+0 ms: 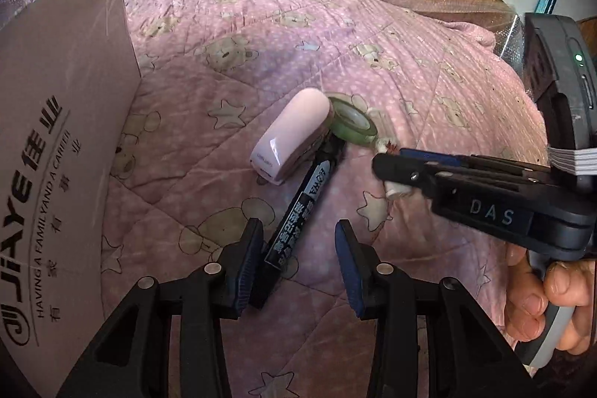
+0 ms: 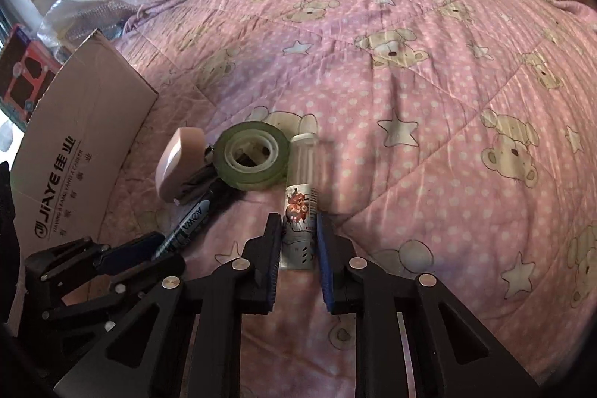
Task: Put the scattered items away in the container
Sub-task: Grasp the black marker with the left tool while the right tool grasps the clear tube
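The left hand-held gripper [image 1: 298, 248] is released, its jaws spread wide on either side of the lower end of a black marker [image 1: 298, 222], whose barrel lies against the left pad while the right pad stands clear. The marker lies on the bed's pink bear-print quilt [image 1: 373, 36] and runs toward 1 o'clock, where its far end meets a pink stapler [image 1: 287, 140] and a green tape roll [image 1: 352, 122].

The right hand-held gripper [image 2: 298, 241] brackets a white glue stick [image 2: 300, 211]; whether its pads already press the tube or merely flank it, I cannot tell. The tube points to 12 o'clock, its ribbed cap just beside the tape roll.

The left wrist view alone shows the hand [image 1: 541, 304] wrapped round the right gripper's grey handle at 4 o'clock, the tool held level and reaching in from 3 o'clock. The cardboard box [image 1: 56, 155] stands at 9 o'clock, well apart from the items.

The right wrist view alone shows the glue stick's printed label, and a red-and-teal package [image 2: 22, 77] behind the box at 10 o'clock.
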Available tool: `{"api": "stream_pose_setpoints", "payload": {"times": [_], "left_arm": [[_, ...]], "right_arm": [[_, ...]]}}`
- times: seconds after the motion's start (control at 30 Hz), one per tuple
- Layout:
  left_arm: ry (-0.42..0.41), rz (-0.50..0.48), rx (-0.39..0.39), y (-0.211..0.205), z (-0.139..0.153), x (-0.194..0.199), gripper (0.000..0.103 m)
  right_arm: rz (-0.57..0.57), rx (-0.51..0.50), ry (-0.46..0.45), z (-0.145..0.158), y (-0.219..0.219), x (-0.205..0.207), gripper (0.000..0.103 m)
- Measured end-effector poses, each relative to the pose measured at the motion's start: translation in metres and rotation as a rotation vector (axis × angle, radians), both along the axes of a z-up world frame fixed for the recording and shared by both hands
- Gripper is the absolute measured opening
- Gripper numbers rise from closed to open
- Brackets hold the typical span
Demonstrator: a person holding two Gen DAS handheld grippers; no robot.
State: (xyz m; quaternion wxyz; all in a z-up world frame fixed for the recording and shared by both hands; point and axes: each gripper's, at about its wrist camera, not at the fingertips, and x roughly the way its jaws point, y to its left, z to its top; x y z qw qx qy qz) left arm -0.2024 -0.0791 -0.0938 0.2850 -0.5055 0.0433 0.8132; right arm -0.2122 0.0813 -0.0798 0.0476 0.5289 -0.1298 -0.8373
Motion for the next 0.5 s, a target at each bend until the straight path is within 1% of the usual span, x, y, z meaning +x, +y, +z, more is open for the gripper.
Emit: {"api": "stream_pose_setpoints", "payload": {"times": [0.03, 0.07, 0.1, 0.17, 0.2, 0.23, 0.27, 0.3, 0.33, 0.37, 0.4, 0.43, 0.5], "left_arm": [[-0.024, -0.017, 0.018, 0.000, 0.002, 0.001, 0.017], [-0.033, -0.025, 0.041, 0.000, 0.007, 0.003, 0.016], [-0.017, -0.028, 0.048, 0.001, 0.013, 0.006, 0.015], [0.034, -0.023, 0.033, 0.005, 0.022, 0.010, 0.016], [0.055, -0.021, 0.025, 0.008, 0.022, 0.010, 0.021], [0.066, -0.022, 0.015, 0.010, 0.019, 0.009, 0.031], [0.074, -0.020, -0.002, 0.013, 0.014, 0.008, 0.036], [0.077, -0.018, -0.023, 0.016, 0.006, 0.006, 0.040], [0.070, -0.018, -0.044, 0.019, -0.002, 0.004, 0.040], [0.088, -0.023, -0.044, 0.019, -0.005, 0.004, 0.038], [0.099, -0.032, -0.044, 0.019, -0.004, 0.004, 0.029], [0.091, -0.032, -0.050, 0.020, -0.003, 0.004, 0.019], [0.025, -0.020, -0.013, 0.014, 0.002, 0.005, 0.015]], "right_arm": [[-0.011, 0.005, -0.011, 0.004, 0.003, 0.003, 0.018], [-0.012, 0.003, -0.011, 0.008, 0.004, 0.006, 0.018], [-0.007, -0.002, -0.008, 0.012, 0.004, 0.009, 0.018], [0.000, -0.006, 0.009, 0.016, 0.001, 0.009, 0.020], [0.003, 0.007, 0.019, 0.014, -0.002, 0.006, 0.020], [0.010, 0.021, 0.015, 0.010, -0.006, 0.003, 0.025], [0.021, 0.026, 0.007, 0.004, -0.008, 0.000, 0.028], [0.020, 0.028, 0.024, 0.000, -0.009, 0.000, 0.027], [0.016, 0.038, 0.049, 0.001, -0.009, 0.002, 0.021], [0.014, 0.038, 0.034, 0.001, -0.008, 0.003, 0.020], [0.007, 0.013, 0.015, 0.004, -0.005, 0.005, 0.020], [0.000, -0.013, -0.004, 0.006, -0.003, 0.009, 0.020], [-0.010, -0.053, -0.037, 0.012, 0.000, 0.024, 0.020]]}}
